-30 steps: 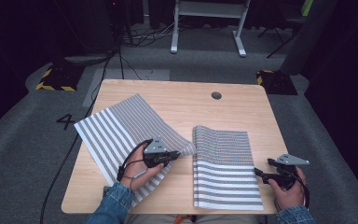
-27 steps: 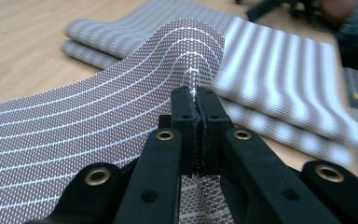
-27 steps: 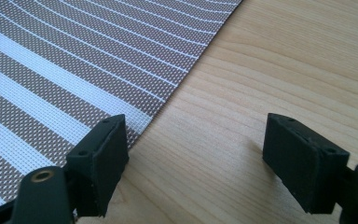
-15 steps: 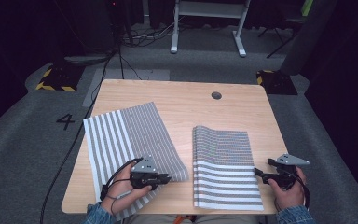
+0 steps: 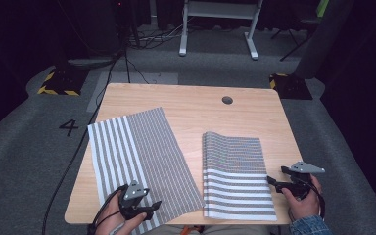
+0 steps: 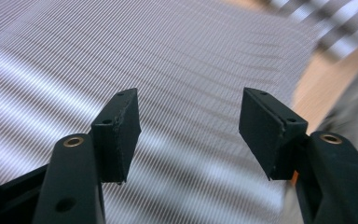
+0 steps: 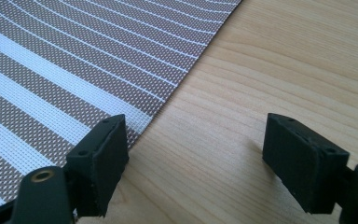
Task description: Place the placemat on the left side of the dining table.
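Two striped woven placemats lie on the wooden table (image 5: 186, 100). The left placemat (image 5: 137, 159) lies flat and slanted, its near end reaching the table's front edge. The right placemat (image 5: 235, 171) is folded over on itself, its fold along the left side. My left gripper (image 5: 152, 205) rests over the near end of the left mat, open, with the mat's weave (image 6: 186, 79) under the empty jaws. My right gripper (image 5: 273, 182) is open beside the right mat's right edge, low over bare wood (image 7: 242, 116), with the mat's corner (image 7: 74, 70) by its left jaw.
A round cable hole (image 5: 227, 100) sits at the table's far side. Grey carpet surrounds the table, with a white stand's legs (image 5: 215, 29) behind and hazard-striped blocks (image 5: 58, 83) at both far corners. A black cable (image 5: 78, 142) runs down the left.
The left mat has been laid flat and slid leftward. My left gripper drew back toward the table's front left corner. The right gripper and right mat have stayed put.
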Tool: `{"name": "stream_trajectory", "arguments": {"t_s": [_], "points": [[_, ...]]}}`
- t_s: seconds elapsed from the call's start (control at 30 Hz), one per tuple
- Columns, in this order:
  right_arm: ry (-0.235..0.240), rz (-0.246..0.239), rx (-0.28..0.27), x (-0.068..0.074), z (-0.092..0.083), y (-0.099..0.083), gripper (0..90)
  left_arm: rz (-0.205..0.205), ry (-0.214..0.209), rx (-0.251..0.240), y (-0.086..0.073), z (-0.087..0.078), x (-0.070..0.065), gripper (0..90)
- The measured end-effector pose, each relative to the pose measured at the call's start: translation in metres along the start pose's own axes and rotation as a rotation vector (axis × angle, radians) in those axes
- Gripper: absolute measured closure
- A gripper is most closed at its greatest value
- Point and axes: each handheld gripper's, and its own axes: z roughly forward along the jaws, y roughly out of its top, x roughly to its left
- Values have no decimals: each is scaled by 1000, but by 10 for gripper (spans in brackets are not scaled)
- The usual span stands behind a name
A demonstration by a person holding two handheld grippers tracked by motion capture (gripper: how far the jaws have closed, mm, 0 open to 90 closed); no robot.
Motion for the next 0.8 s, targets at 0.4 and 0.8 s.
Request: {"name": "stream_trajectory", "arguments": {"t_s": [0.4, 0.8], "points": [[5, -1, 2, -1, 0, 0, 224, -180, 228, 53, -45, -23, 9, 279], [6, 1, 2, -1, 0, 0, 224, -166, 277, 54, -43, -16, 9, 242]]}}
